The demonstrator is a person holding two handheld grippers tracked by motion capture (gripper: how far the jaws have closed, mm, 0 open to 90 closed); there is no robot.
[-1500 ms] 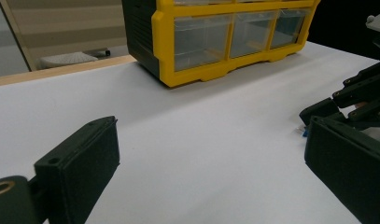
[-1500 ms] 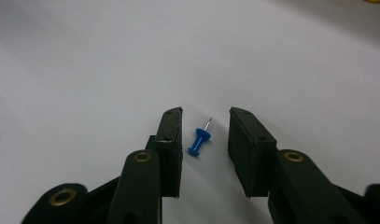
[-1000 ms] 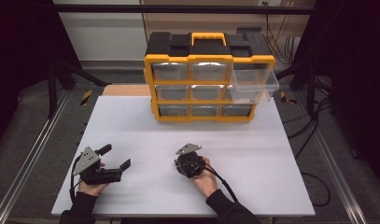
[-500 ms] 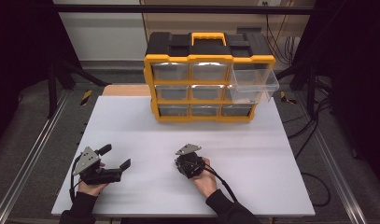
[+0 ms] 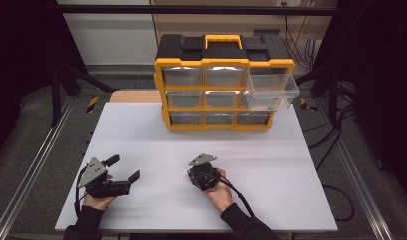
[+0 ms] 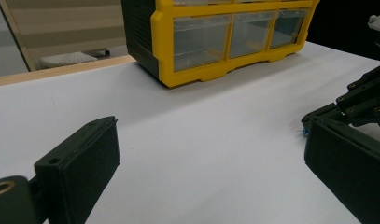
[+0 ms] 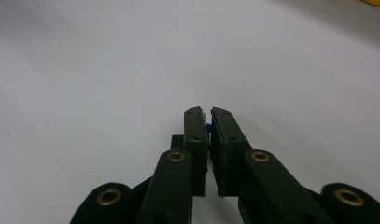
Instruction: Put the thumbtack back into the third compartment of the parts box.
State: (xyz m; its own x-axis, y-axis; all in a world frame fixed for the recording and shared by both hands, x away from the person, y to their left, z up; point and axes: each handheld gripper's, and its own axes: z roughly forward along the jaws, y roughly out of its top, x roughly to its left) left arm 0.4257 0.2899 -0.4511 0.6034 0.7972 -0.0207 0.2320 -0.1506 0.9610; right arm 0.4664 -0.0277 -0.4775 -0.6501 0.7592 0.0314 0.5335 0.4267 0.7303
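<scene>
My right gripper (image 7: 208, 119) points down at the white table (image 5: 156, 130), shut on a small blue thing (image 7: 208, 127) pinched between its pads. From above, that gripper (image 5: 201, 176) sits near the table's front middle, held in a hand. The left gripper view catches the same blue bit (image 6: 304, 132) under the right gripper's linkage (image 6: 365, 95). My left gripper (image 5: 123, 168) rests at the front left, jaws wide apart and open, with nothing between its fingers (image 6: 80, 163).
A yellow and black drawer cabinet (image 5: 218, 90) stands at the back of the table, also seen ahead in the left gripper view (image 6: 211, 42). Its top right clear drawer (image 5: 271, 87) is pulled out. Cables trail from both grippers toward the front edge.
</scene>
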